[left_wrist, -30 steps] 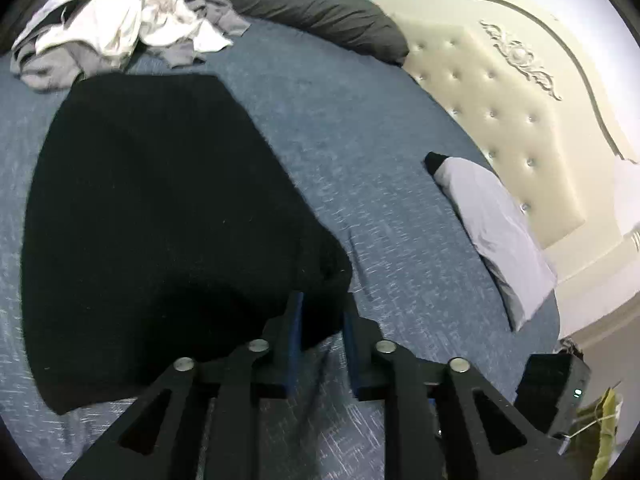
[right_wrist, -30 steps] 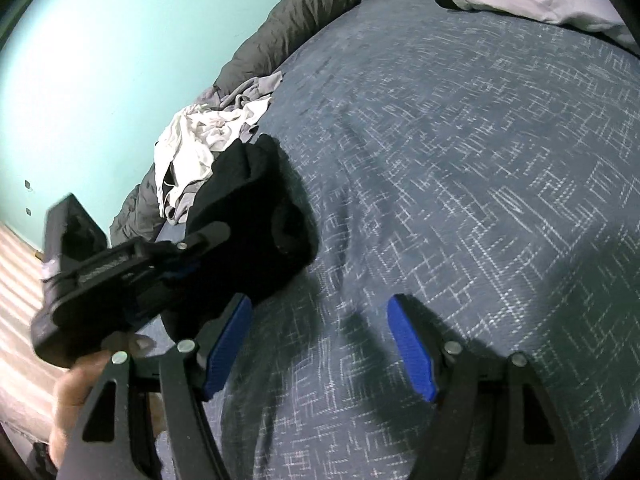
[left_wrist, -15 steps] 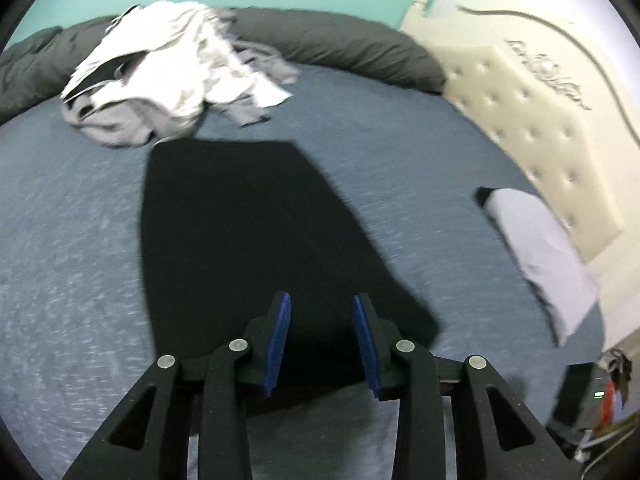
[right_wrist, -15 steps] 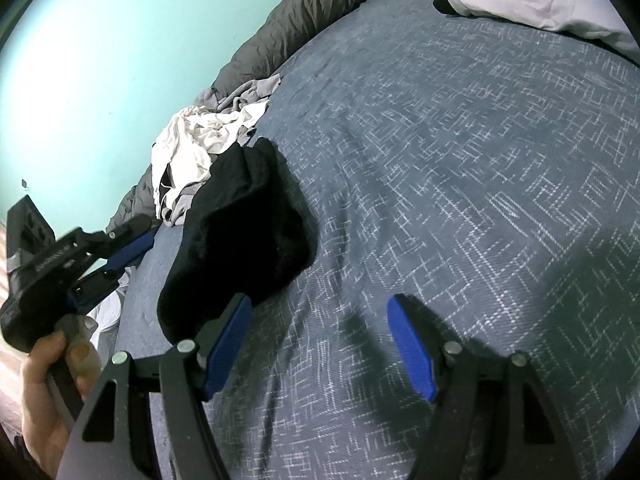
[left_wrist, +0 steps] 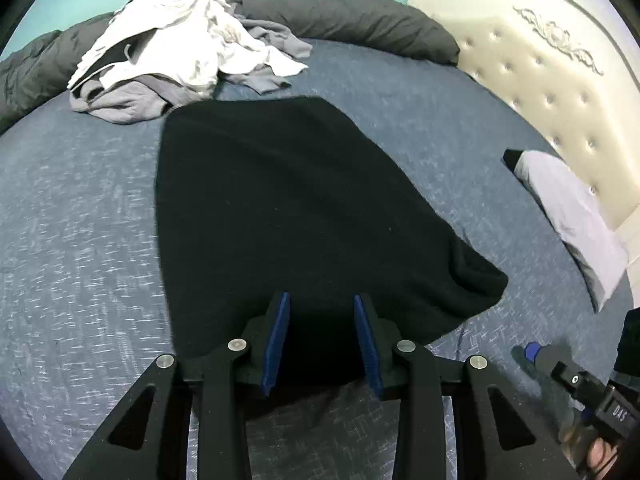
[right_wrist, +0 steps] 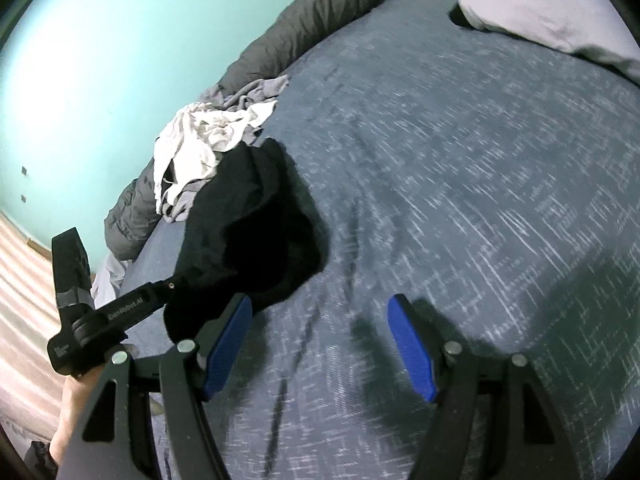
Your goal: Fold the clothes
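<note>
A black garment (left_wrist: 288,208) lies folded flat on the blue bed (left_wrist: 80,216); it also shows in the right wrist view (right_wrist: 248,232). My left gripper (left_wrist: 320,308) hovers over the garment's near edge, its blue pads apart with nothing between them. My right gripper (right_wrist: 320,312) is wide open and empty over bare bedsheet, to the right of the garment. The left gripper's body (right_wrist: 108,312) shows in the right wrist view beside the garment's near end.
A pile of white and grey clothes (left_wrist: 184,56) lies beyond the black garment. A dark grey duvet roll (left_wrist: 352,24) runs along the far edge. A pale pillow (left_wrist: 568,216) lies by the cream tufted headboard (left_wrist: 540,80). A teal wall (right_wrist: 100,60) stands behind.
My left gripper let go of the black garment's corner, opened, and pulled back and up. The garment now lies flat. My right gripper stayed open and shifted slightly.
</note>
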Motion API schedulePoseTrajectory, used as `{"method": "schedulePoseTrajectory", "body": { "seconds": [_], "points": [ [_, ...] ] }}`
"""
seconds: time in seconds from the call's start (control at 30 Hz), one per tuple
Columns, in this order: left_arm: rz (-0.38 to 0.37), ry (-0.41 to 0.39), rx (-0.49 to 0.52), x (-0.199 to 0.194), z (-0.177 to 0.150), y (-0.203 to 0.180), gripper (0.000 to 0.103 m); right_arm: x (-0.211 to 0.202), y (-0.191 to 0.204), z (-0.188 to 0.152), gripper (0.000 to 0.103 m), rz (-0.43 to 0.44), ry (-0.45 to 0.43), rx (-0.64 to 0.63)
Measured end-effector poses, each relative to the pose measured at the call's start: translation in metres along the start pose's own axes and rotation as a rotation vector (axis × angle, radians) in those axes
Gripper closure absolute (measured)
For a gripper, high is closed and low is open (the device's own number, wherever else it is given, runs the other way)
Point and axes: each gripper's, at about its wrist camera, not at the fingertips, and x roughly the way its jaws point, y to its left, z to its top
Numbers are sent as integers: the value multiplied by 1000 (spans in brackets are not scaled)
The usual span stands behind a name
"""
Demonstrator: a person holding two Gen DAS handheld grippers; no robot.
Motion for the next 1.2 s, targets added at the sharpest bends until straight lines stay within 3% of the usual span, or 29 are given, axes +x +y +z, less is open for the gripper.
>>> {"method": "schedulePoseTrajectory", "body": {
  "seconds": [0.37, 0.57, 0.73, 0.77, 0.8, 0.9, 1.07, 1.2],
  "points": [
    [17, -40, -17, -24, -14, 21, 64, 5, 45, 30, 32, 96, 9, -75],
    [22, -35, -60, -28, -20, 40, 60, 39, 71, 47, 31, 63, 94, -168],
    [11, -25, -74, -23, -26, 48, 55, 64, 72, 48, 32, 60, 133, -145],
    [10, -23, -73, -22, -28, 48, 55, 69, 73, 46, 37, 54, 146, -151],
    [9, -22, -73, -21, -29, 48, 55, 72, 74, 44, 55, 49, 154, -156],
    [0, -17, -77, -18, -33, 49, 55, 78, 73, 41, 86, 25, 164, -169],
    [-17, -5, -68, -14, -42, 47, 54, 62, 54, 40, 92, -3, 90, -130],
    [-35, -7, -73, -15, -46, 50, 53, 77, 36, 29, 92, -39, 137, -106]
  ]
}}
